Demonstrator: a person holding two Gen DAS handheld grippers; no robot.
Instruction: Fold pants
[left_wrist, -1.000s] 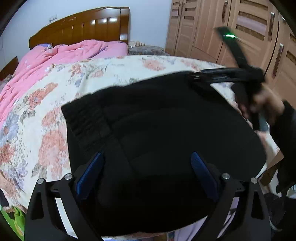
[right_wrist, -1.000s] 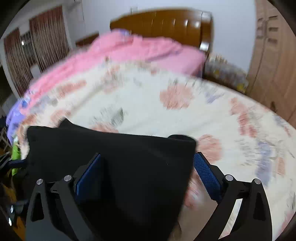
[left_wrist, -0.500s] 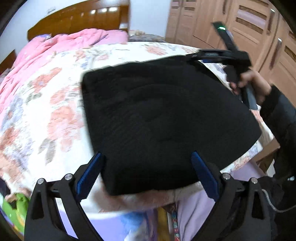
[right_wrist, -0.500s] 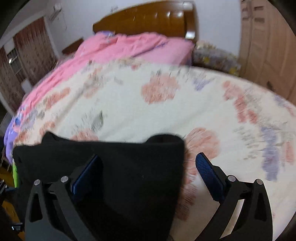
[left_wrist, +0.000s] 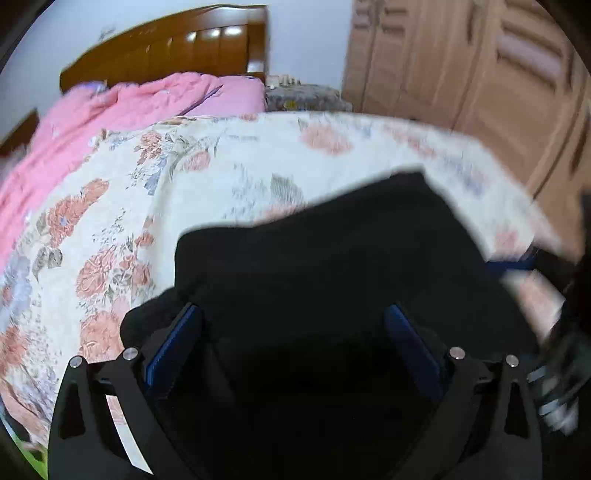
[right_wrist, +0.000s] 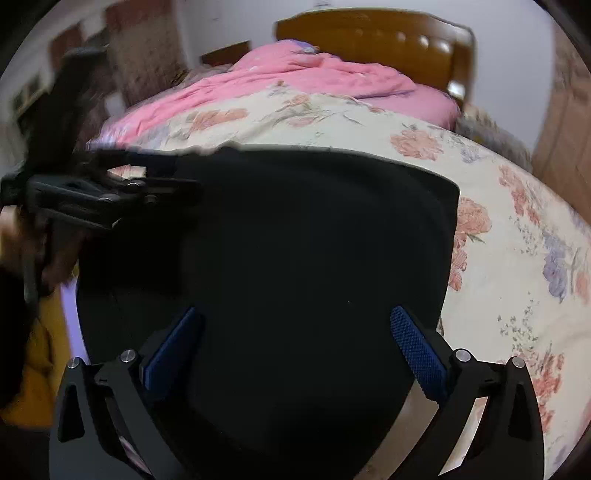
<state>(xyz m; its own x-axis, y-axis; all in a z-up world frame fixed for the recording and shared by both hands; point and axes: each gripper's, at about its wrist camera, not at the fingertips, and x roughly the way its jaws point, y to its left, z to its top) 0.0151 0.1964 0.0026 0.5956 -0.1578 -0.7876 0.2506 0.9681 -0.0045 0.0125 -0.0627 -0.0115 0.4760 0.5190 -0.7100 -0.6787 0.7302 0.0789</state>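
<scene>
On the left, a rumpled pink quilt (left_wrist: 122, 110) is heaped before the brown wooden headboard (left_wrist: 166, 55). Next to it the cream bedspread printed with pink and lilac flowers (left_wrist: 110, 229) covers the bed. The folded black pants (left_wrist: 332, 266) lie on that bedspread near its front edge. The left gripper (left_wrist: 291, 347) stands over them with its blue-padded fingers spread wide, clamping nothing. In the right wrist view, the right gripper (right_wrist: 295, 343) is equally wide apart above the same dark cloth, holding nothing. At far right stand light brown wooden wardrobe doors (left_wrist: 480, 74).
</scene>
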